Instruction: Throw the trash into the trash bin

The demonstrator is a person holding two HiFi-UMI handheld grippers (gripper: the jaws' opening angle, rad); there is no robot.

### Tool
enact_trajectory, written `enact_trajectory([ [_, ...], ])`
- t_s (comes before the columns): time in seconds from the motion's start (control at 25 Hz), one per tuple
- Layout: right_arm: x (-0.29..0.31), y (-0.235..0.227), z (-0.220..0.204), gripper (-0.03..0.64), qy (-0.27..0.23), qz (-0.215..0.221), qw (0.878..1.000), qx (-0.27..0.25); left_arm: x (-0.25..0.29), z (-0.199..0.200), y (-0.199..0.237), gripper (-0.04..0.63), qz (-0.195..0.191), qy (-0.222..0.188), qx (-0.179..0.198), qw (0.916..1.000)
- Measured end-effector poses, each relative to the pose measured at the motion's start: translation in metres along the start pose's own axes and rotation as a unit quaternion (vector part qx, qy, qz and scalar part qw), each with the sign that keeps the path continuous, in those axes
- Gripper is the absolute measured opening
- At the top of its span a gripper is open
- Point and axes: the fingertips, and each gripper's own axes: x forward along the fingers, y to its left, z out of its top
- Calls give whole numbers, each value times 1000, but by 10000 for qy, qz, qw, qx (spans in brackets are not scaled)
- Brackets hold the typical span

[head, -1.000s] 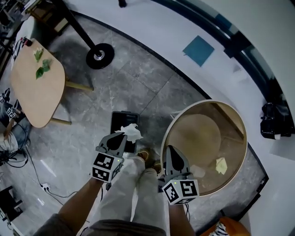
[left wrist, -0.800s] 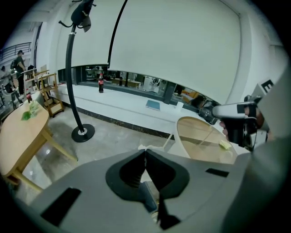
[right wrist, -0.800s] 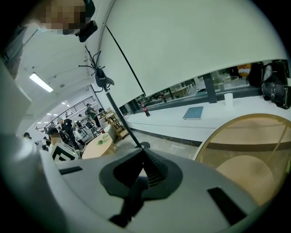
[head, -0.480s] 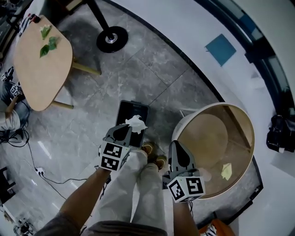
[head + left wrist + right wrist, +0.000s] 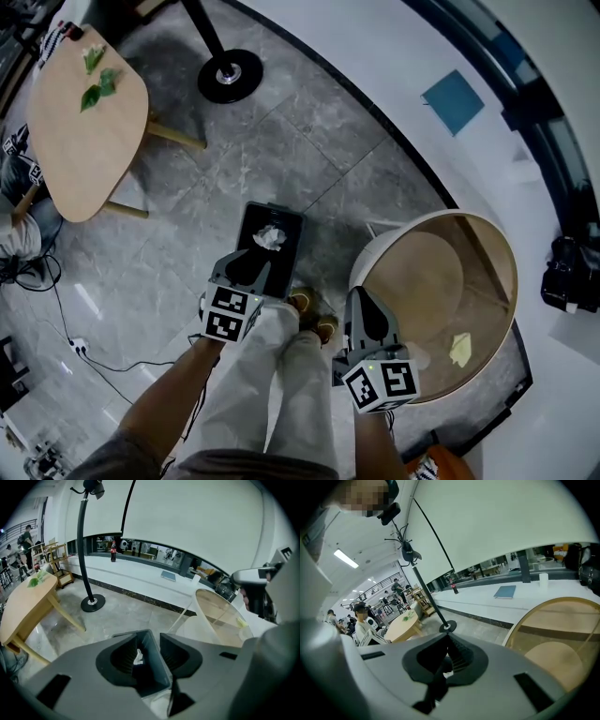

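Note:
A dark rectangular trash bin [image 5: 246, 217] stands open on the grey floor in front of the person's feet. A crumpled white tissue [image 5: 269, 236] lies inside it. My left gripper [image 5: 251, 267] hangs right over the bin's near end; its jaws have just been opening and now stand apart with nothing pressed between them. The left gripper view looks down past the left gripper [image 5: 147, 653] into the bin [image 5: 159, 670], where the tissue [image 5: 138, 657] rests loose below the pads. My right gripper [image 5: 364, 314] hovers at the round table's near edge, and in its own view the right gripper [image 5: 446, 656] is shut and empty.
A round glass-topped table [image 5: 441, 216] with a yellow scrap [image 5: 459, 349] on it stands to the right. An oval wooden table [image 5: 66, 169] with green leaves is at the far left, a lamp base [image 5: 230, 75] beyond. The person's shoes [image 5: 311, 317] touch the bin's near side.
The tissue left the left gripper's jaws and dropped into the bin. The left gripper sank toward the bin and its jaws opened. The right gripper barely shifted.

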Motion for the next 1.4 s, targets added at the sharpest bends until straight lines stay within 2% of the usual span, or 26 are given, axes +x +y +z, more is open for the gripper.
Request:
enact_trajectory([
  [0.32, -12, -5, -2, 16, -103, -162, 9998, 74, 0, 6, -15, 158, -234, -13, 84, 9997],
  [0.52, -29, -18, 2, 17, -297, -451, 9983, 200, 3, 16, -41, 157, -579, -28, 524, 9969],
  [0.72, -58, -35, 3, 17, -475, -821, 9947, 407, 0, 35, -80, 158, -1046, -103, 801, 9912],
  [1.0, -103, -56, 8, 17, -810, -1345, 9844, 788, -16, 69, -144, 156, -1698, -272, 1236, 9773],
  [1.16, -141, -67, 10, 17, -927, -1671, 9766, 984, -29, 78, -185, 156, -2006, -183, 1442, 9688],
  [1.4, -214, -84, 12, 16, -1121, -2241, 9600, 1253, -51, 84, -256, 147, -2545, -53, 1907, 9481],
])
